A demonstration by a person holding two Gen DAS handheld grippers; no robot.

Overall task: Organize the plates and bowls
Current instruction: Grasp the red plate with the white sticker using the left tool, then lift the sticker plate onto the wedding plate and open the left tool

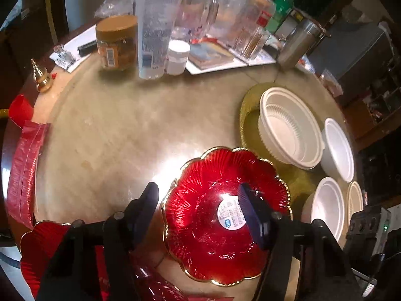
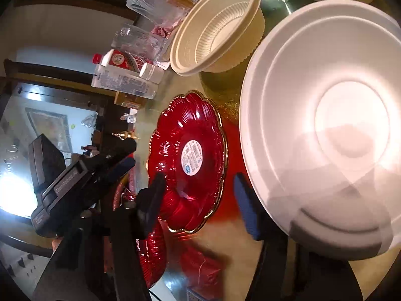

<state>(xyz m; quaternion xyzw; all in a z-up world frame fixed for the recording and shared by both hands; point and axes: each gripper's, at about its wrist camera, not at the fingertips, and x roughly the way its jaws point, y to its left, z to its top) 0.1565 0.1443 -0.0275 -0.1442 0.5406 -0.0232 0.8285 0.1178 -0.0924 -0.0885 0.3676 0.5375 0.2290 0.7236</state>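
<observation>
A red scalloped plate (image 1: 220, 225) with a gold rim and a round sticker lies on the table. My left gripper (image 1: 200, 208) is open above its left side. One finger sits outside the rim and the other pad hangs over the plate's middle, and neither presses on it. In the right wrist view, the same red plate (image 2: 190, 160) lies beside a large white bowl (image 2: 325, 125). My right gripper (image 2: 200, 203) is open, with its right pad just outside the bowl's rim and its left finger over the plate's edge.
A cream ribbed bowl (image 1: 288, 128) sits on a gold plate (image 1: 250, 105). More white bowls (image 1: 338, 148) stand at the right. A second red plate (image 1: 37, 245) and red packaging (image 1: 22, 170) lie at the left. A jar (image 1: 116, 42), a bottle (image 1: 155, 30) and clear containers crowd the back.
</observation>
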